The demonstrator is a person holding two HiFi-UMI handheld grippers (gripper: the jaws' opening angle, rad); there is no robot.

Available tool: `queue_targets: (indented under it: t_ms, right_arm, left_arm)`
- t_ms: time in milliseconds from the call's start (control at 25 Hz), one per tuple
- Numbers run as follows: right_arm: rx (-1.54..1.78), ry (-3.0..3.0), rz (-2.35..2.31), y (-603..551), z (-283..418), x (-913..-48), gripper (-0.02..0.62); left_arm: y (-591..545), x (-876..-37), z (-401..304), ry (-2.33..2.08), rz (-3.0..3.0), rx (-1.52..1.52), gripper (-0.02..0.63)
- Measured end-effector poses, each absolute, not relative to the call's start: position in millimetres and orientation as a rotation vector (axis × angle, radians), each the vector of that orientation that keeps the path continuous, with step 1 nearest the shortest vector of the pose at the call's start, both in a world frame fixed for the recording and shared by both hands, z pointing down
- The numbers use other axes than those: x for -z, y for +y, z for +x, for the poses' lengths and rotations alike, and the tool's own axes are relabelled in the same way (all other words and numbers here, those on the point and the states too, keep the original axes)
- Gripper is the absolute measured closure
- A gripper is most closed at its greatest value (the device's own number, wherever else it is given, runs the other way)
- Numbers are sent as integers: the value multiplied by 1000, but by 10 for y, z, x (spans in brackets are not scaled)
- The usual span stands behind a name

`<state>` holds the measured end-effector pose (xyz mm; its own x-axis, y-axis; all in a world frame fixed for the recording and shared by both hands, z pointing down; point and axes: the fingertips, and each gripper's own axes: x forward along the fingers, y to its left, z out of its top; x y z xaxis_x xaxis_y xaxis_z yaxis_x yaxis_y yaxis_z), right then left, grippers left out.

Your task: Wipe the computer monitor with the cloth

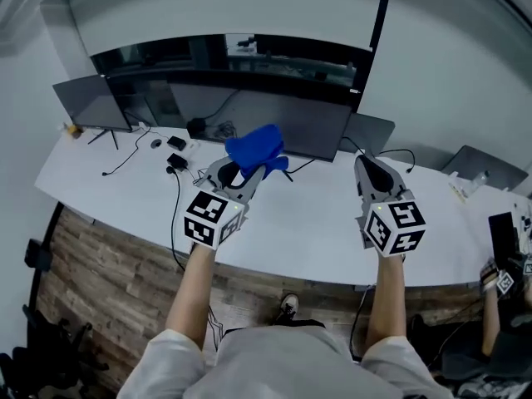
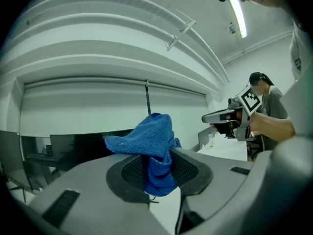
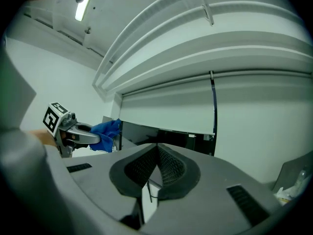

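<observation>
A crumpled blue cloth [image 1: 256, 150] is pinched in my left gripper [image 1: 248, 171], held above the white desk [image 1: 316, 223] just in front of the wide dark monitor [image 1: 291, 119]. In the left gripper view the cloth [image 2: 149, 138] bulges up out of the closed pads, with the monitor [image 2: 73, 148] dark behind it. My right gripper [image 1: 371, 171] hovers to the right at about the same distance from the screen, jaws pressed together and empty. Seen along the right gripper [image 3: 157, 161], the monitor [image 3: 166, 137] lies ahead and the cloth [image 3: 108, 129] shows at left.
A second monitor [image 1: 91, 102] stands at the desk's far left, with cables and small adapters [image 1: 176, 161] beside it. A grey laptop lid [image 1: 484, 169] sits at the right. Another person's hand with a marker cube [image 1: 503, 279] is at the far right edge.
</observation>
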<state>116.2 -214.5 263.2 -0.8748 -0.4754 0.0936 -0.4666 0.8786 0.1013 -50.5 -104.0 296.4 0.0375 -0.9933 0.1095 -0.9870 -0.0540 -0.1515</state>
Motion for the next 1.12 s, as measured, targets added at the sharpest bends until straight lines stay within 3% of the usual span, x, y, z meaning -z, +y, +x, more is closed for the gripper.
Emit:
queue_targets:
  t_ms: [480,720,1120]
  right_arm:
    - [70,-2871,856,-3393,1462,-2769,581]
    - [71,-2825,928,-3587,1537,-2815,581]
    - [125,-2841,1018,-3566,1428,-2695,583]
  left_arm:
    - [-3110,-2345,-369,1980,-2238,286,479]
    - [-3979,-2171,-191,1886,-2266,430,479]
    - [-4455,-2459,-55,1811,-2306,613,477]
